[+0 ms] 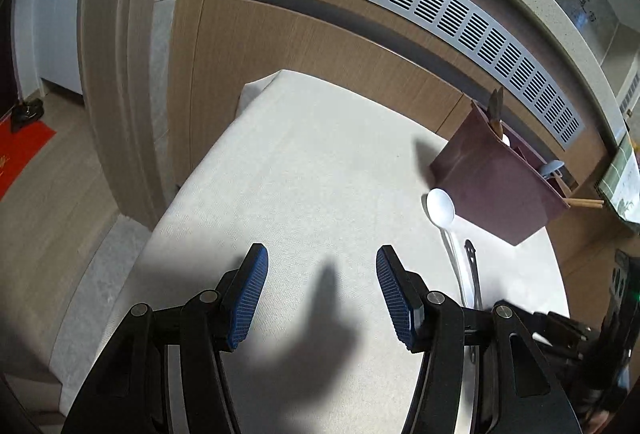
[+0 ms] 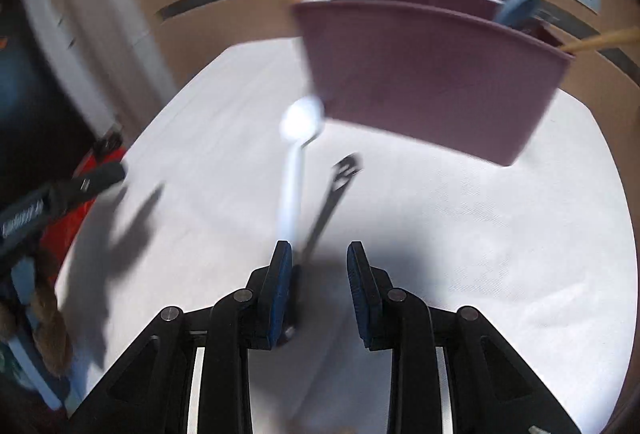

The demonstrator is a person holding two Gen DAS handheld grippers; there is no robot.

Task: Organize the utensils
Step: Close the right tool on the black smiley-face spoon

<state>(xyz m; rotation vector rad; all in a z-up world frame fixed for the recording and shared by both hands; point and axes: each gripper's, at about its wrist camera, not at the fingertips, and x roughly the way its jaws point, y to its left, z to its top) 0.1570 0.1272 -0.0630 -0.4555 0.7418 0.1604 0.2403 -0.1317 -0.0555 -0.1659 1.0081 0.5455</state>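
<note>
The surface wears an off-white cloth with a fine woven texture. At two o'clock on it stands a maroon plastic utensil holder, plain-sided, with a pale blue spoon head and tan wooden chopsticks showing at its rim. Just before it lie a white plastic spoon and a black slotted utensil. Behind, at twelve o'clock, a brown wood-grain cabinet carries a grey vent grille patterned with rows of dark slots. The left hand-held gripper is black with ribbed blue pads.
</note>
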